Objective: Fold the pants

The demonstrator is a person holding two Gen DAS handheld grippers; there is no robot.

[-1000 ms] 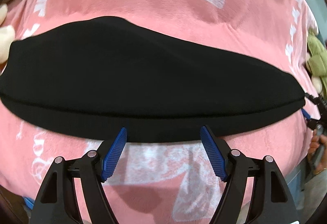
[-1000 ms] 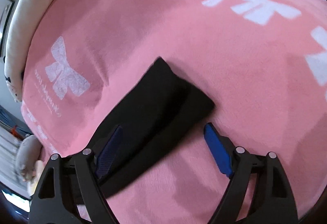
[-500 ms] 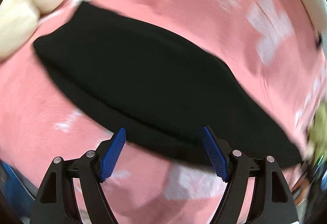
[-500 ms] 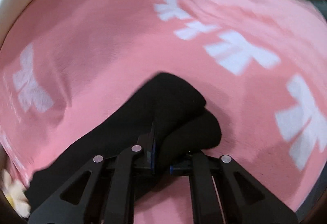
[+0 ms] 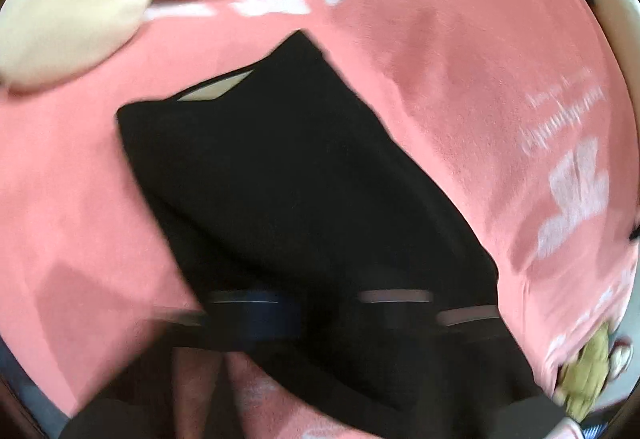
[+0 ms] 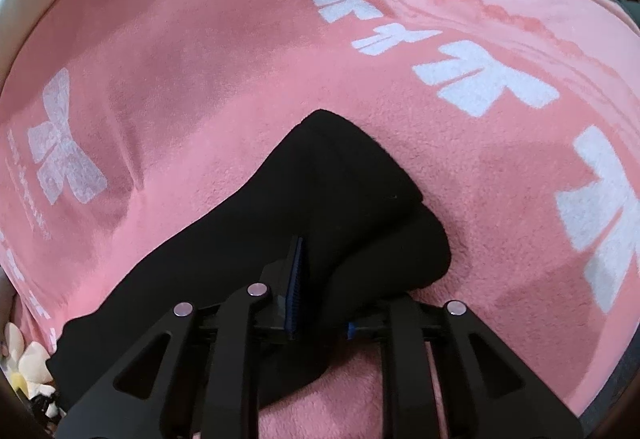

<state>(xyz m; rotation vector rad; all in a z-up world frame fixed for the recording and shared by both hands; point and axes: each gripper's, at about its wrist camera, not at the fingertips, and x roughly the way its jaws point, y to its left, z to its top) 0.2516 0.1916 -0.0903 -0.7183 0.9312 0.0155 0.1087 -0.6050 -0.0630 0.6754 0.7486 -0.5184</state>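
The black folded fabric pants [image 6: 304,207] are lying across the pink fleece blanket with white bow prints [image 6: 208,51]. The right gripper [image 6: 320,303] is pinching one end of the pants, its jaws having just eased slightly. The left gripper [image 5: 320,315], blurred, is closing fully over the pants' near edge, below the cream plush pillow [image 5: 76,7].
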